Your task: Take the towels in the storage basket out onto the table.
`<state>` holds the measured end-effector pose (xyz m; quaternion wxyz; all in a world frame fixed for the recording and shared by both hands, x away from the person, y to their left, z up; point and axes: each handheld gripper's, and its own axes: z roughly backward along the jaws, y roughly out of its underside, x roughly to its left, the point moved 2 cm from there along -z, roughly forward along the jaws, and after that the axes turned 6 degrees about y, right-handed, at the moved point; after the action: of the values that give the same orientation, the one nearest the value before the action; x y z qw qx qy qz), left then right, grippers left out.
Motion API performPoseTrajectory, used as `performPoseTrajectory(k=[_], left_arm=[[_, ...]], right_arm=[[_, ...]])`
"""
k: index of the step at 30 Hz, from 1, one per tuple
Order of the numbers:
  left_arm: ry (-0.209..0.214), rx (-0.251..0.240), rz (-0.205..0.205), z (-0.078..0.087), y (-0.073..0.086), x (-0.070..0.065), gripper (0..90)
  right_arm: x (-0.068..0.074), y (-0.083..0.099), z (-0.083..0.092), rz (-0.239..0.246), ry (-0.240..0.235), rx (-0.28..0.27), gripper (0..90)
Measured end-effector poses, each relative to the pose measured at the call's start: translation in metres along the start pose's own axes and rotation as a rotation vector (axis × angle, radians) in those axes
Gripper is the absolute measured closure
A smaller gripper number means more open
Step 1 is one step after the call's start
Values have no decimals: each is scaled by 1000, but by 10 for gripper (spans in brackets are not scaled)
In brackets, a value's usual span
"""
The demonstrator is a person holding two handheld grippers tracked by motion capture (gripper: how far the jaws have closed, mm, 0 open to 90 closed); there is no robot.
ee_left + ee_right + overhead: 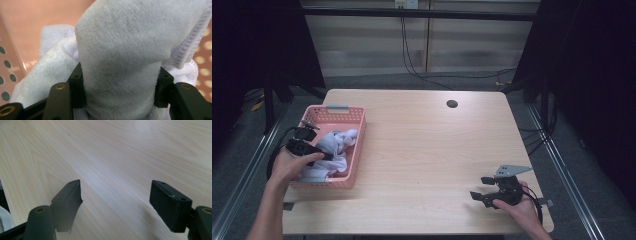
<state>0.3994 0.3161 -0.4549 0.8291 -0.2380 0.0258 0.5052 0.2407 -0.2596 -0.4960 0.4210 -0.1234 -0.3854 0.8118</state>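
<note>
**White towel gripped inside the pink basket**

White towel (332, 150) lies bunched in the pink basket (357, 145), which stands at the left edge of the light wooden worktop (432, 150). In the high view, the left gripper (328, 156) reaches into the basket from its left side, held by the person's left hand (292, 165), and meets the cloth near the basket's middle. The left gripper view shows a thick fold of the towel (120, 62) rising between the two black fingers (76, 87); both pads press against the fold's sides, so the fingers are clamped on the towel. More of the cloth lies slack to the left of the fold, and a stitched hem runs down its right side. Behind it are the basket's pink floor and perforated walls (205, 60).

The right gripper (479, 187) rests low over the worktop near its front right corner, held by the right hand (519, 202), well apart from the basket. In the right gripper view its fingers (67, 202) stand wide apart above bare wood (117, 170), with nothing between them.
</note>
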Motion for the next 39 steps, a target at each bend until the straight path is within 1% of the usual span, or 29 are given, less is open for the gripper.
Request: performPoseTrajectory(k=[2, 3, 4, 5, 6, 7, 8, 10, 11, 14, 15, 16, 17, 18, 19, 20, 21, 22, 26, 27, 28, 29, 33, 36, 39], left_arm=[[19, -33, 7, 4, 2, 2, 429], [33, -55, 20, 6, 2, 1, 429], [37, -64, 22, 8, 3, 2, 429], [49, -73, 25, 10, 4, 2, 429], [49, -73, 25, 10, 4, 2, 429], [65, -102, 37, 14, 5, 4, 429], [69, -119, 47, 16, 5, 4, 429], [87, -140, 40, 21, 6, 4, 429], [89, -154, 37, 24, 5, 4, 429], [104, -177, 51, 31, 4, 3, 429], [104, -181, 43, 33, 3, 3, 428], [103, -198, 46, 35, 2, 3, 428], [112, -213, 58, 37, 1, 2, 427], [107, -220, 46, 41, 0, 3, 427], [119, -252, 70, 43, -1, 1, 427], [125, -244, 49, 46, -2, 1, 427], [129, -258, 50, 49, -2, -1, 427], [126, -247, 32, 52, -3, -2, 427], [132, -283, 39, 59, -6, -7, 427], [132, -283, 39, 59, -6, -7, 427], [128, -295, 37, 62, -7, -7, 426], [128, -295, 37, 62, -7, -7, 426], [138, -327, 24, 67, -10, -12, 425], [136, -344, 31, 70, -13, -15, 424], [131, -357, 24, 73, -15, -17, 423]], right_arm=[[0, 0, 0, -3, 1, 1, 255], [0, 0, 0, -4, 2, 1, 255], [0, 0, 0, -4, 2, 2, 254], [0, 0, 0, -4, 2, 2, 254], [0, 0, 0, -4, 2, 2, 254], [0, 0, 0, -3, 0, 2, 254], [0, 0, 0, -7, 0, 3, 253], [0, 0, 1, -7, 1, 1, 253], [0, 0, 1, -8, 2, 1, 253], [0, 0, 1, -10, 1, 3, 252], [0, 0, 0, -8, 1, 1, 252], [0, 0, 0, -8, 1, 1, 252], [0, 0, 1, -9, 1, 2, 251], [0, 0, 1, -8, 2, 2, 251], [0, 0, 1, -9, 1, 2, 250], [0, 0, 1, -10, 0, 3, 249], [0, 0, 1, -13, -1, 4, 249], [0, 0, 1, -11, -1, 4, 249], [0, 0, 1, -10, 0, 3, 249], [0, 0, 1, -8, 1, 2, 249], [0, 0, 1, -9, -3, 3, 249], [0, 0, 1, -9, -3, 1, 249], [-1, 0, 1, -12, -1, -1, 246], [0, 0, 1, -16, -3, 1, 246], [-1, 0, 1, -13, -3, -2, 246]])
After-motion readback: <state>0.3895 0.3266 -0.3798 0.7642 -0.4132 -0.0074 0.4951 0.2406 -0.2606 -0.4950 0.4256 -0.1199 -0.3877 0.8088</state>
